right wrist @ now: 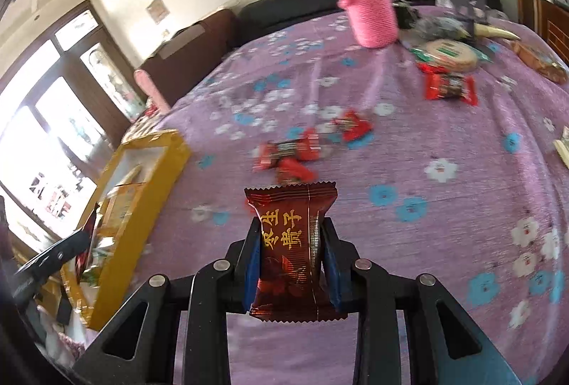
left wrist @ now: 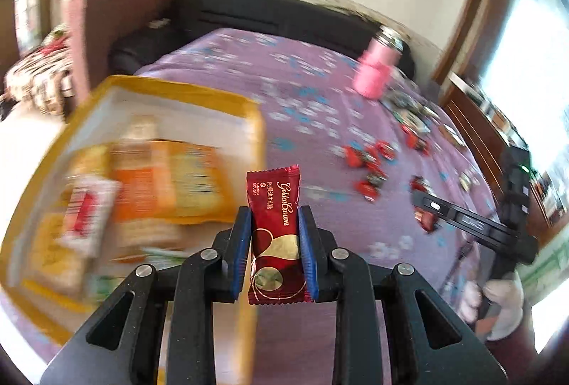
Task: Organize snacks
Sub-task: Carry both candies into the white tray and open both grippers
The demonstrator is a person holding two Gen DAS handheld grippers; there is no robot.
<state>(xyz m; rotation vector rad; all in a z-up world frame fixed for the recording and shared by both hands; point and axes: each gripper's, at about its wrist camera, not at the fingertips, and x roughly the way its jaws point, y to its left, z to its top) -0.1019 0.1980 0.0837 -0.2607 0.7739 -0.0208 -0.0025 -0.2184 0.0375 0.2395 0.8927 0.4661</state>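
My left gripper [left wrist: 273,216] is shut on a dark red Golden Crown candy packet [left wrist: 275,228], held above the right edge of a yellow box [left wrist: 249,114] that holds several orange and white snack packs [left wrist: 167,178]. My right gripper [right wrist: 290,228] is shut on a brown-red candy packet with gold characters [right wrist: 290,242], above the purple flowered cloth [right wrist: 444,136]. The yellow box also shows in the right wrist view [right wrist: 142,193] at the left. Loose red candies lie on the cloth [left wrist: 370,164] [right wrist: 288,153]. The right gripper's body shows in the left wrist view [left wrist: 473,221], held by a white-gloved hand.
A pink-sleeved bottle [right wrist: 366,4] [left wrist: 377,68] stands at the far side of the cloth. A round biscuit pack [right wrist: 451,56], a red packet [right wrist: 450,86] and other wrappers lie at the far right. A dark sofa [left wrist: 270,15] is behind the table.
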